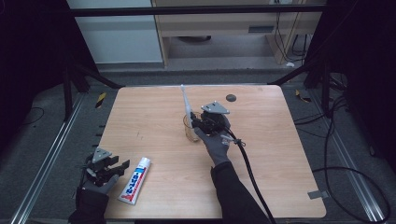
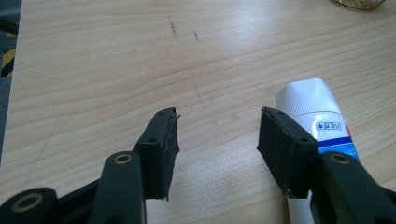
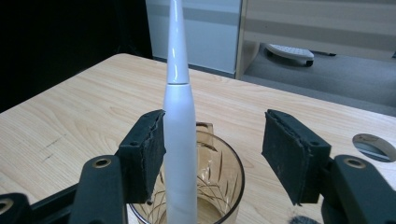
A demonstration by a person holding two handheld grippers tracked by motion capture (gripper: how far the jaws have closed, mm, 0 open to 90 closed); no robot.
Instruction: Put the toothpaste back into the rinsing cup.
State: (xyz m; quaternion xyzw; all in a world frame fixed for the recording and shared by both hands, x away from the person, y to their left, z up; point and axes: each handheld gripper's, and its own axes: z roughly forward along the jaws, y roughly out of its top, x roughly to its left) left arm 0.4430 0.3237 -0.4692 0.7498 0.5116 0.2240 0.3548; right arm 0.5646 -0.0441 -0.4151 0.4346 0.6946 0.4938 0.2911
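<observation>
The right gripper [image 3: 212, 154] stood with jaws wide apart, gripping nothing, so the toothbrush [image 3: 180, 140] leaned upright in the glass cup [image 3: 219, 186] mid-table. The left gripper [image 2: 217, 140] waited open beside the toothpaste tube [image 2: 315, 112], near-left.

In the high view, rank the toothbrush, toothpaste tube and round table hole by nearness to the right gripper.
1. Toothbrush, standing in the glass between the right gripper jaws.
2. Round table hole, just beyond, toward the far edge.
3. Toothpaste tube, near-left corner.
</observation>
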